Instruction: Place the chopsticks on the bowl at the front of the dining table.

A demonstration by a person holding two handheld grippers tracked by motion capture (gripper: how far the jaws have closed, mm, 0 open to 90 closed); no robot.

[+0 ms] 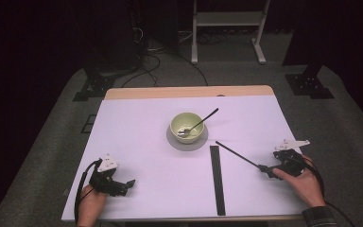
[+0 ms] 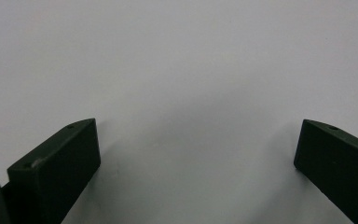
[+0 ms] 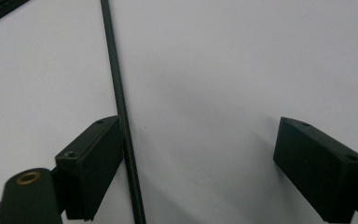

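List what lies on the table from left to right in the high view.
Left claw → bowl on its grey plate, spoon resting inside → black strip → thin black rod → right claw.

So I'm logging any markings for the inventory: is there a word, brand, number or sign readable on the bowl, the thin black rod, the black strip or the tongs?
None can be read.
Bowl: plain pale green, no lettering.
Rod: plain black.
Black strip: no print visible.
Left tongs and right tongs: bare black jaws, only screw holes.
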